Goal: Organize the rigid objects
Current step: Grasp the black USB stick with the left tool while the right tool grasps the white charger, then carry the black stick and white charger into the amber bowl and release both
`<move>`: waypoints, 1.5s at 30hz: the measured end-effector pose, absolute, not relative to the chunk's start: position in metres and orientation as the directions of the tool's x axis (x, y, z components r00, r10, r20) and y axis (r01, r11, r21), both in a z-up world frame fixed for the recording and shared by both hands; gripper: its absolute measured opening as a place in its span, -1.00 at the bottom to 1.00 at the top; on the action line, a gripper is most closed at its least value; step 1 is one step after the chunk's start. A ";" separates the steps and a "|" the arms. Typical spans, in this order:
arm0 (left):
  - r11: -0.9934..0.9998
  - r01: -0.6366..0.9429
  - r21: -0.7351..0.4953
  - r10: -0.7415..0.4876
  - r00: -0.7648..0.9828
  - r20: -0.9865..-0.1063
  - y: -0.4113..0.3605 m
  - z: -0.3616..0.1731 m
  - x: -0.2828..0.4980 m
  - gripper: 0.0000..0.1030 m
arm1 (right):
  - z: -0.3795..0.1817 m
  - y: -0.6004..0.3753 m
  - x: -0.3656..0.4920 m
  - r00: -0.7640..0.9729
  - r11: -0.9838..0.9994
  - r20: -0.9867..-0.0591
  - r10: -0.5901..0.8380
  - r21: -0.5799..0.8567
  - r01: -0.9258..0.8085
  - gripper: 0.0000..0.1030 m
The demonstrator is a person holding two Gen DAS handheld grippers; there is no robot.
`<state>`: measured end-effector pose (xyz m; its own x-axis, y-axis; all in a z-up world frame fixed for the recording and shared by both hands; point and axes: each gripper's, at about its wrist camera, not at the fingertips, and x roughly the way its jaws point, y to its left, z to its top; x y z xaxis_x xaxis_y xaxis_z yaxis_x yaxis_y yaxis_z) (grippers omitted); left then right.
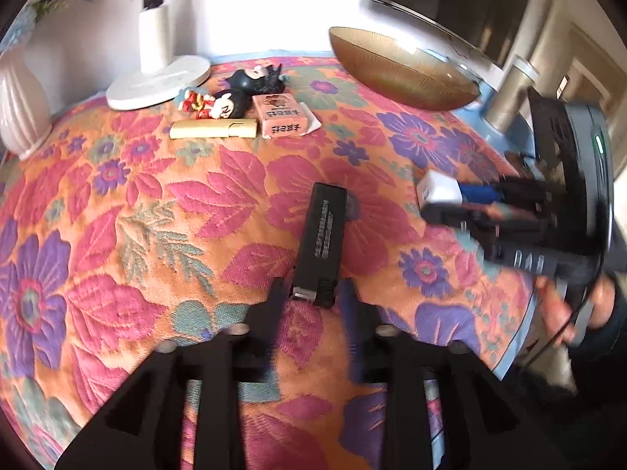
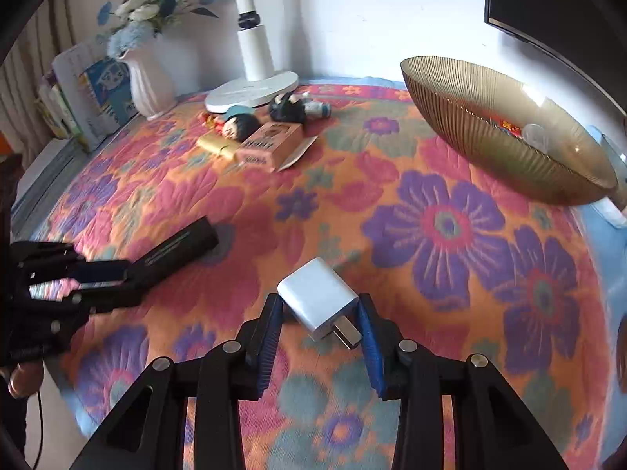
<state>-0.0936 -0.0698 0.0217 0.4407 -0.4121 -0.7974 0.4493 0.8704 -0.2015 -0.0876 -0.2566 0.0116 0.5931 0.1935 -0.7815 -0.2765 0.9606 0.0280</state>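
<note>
In the left wrist view, the left gripper (image 1: 311,293) clenches its fingers on the near end of a long black rectangular bar (image 1: 322,235) at frame centre, above the floral quilted bench cover (image 1: 117,203). A row of sorted items, two cartoon figurines (image 1: 231,96), a cream lighter-shaped bar (image 1: 213,130) and a pink box (image 1: 283,116), sits upper centre, so the task looks partly done. In the right wrist view, the right gripper (image 2: 319,313) grips a white plug-in charger cube (image 2: 319,299) at lower centre; both pieces seem left to place. The ribbed amber glass bowl (image 2: 490,137) and white lamp base (image 2: 252,92) crowd the row.
</note>
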 end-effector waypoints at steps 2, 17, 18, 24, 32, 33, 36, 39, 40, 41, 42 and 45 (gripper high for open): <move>0.887 0.425 -0.181 -0.388 0.471 -0.792 -0.077 0.022 -0.087 0.26 | 0.012 -0.251 -0.089 0.592 0.956 -0.784 0.186 0.005 -0.294 -0.13; 0.887 0.462 -0.010 -0.286 0.532 -0.797 -0.121 0.016 -0.087 -0.59 | 0.013 -0.258 -0.095 0.614 0.943 -0.756 0.228 0.013 -0.333 -0.34; 0.889 0.457 -0.014 -0.288 0.535 -0.794 -0.120 0.016 -0.088 -0.59 | 0.014 -0.257 -0.097 0.615 0.941 -0.753 0.233 0.015 -0.339 -0.35; 0.906 0.414 -0.083 -0.334 0.583 -0.741 -0.115 0.044 -0.081 -0.59 | 0.047 -0.277 -0.104 0.676 0.945 -0.682 0.281 0.073 -0.319 -0.35; 0.887 0.450 -0.100 -0.408 0.664 -0.627 -0.157 0.123 -0.040 -0.59 | 0.139 -0.371 -0.086 0.828 1.000 -0.561 0.009 0.024 0.005 -0.35; 0.884 0.457 -0.100 -0.416 0.669 -0.616 -0.167 0.132 -0.032 -0.59 | 0.148 -0.384 -0.081 0.828 0.998 -0.561 -0.016 0.043 0.048 -0.35; 0.863 0.488 -0.132 -0.462 0.656 -0.597 -0.196 0.150 -0.007 -0.59 | 0.166 -0.420 -0.067 0.819 0.980 -0.571 -0.048 0.133 0.150 -0.35; 0.851 0.502 -0.151 -0.482 0.636 -0.603 -0.221 0.153 0.013 -0.59 | 0.168 -0.444 -0.055 0.806 0.957 -0.591 -0.028 0.218 0.193 -0.35; 0.847 0.507 -0.159 -0.489 0.627 -0.607 -0.229 0.152 0.015 -0.59 | 0.167 -0.448 -0.052 0.800 0.952 -0.599 -0.029 0.227 0.204 -0.35; 0.840 0.515 -0.172 -0.500 0.610 -0.615 -0.237 0.149 0.021 -0.59 | 0.165 -0.451 -0.048 0.793 0.949 -0.608 -0.032 0.230 0.215 -0.35; 0.837 0.517 -0.178 -0.503 0.601 -0.620 -0.240 0.146 0.023 -0.59 | 0.161 -0.453 -0.043 0.782 0.946 -0.622 -0.037 0.229 0.227 -0.35; 0.832 0.525 -0.177 -0.505 0.588 -0.632 -0.254 0.139 0.031 -0.59 | 0.153 -0.450 -0.033 0.763 0.947 -0.645 -0.039 0.219 0.234 -0.35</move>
<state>0.0311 -0.2536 0.1386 0.5878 -0.5052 -0.6319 0.5250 0.8325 -0.1773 -0.0328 -0.4504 0.1529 0.7630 -0.0391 -0.6452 0.2341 0.9471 0.2194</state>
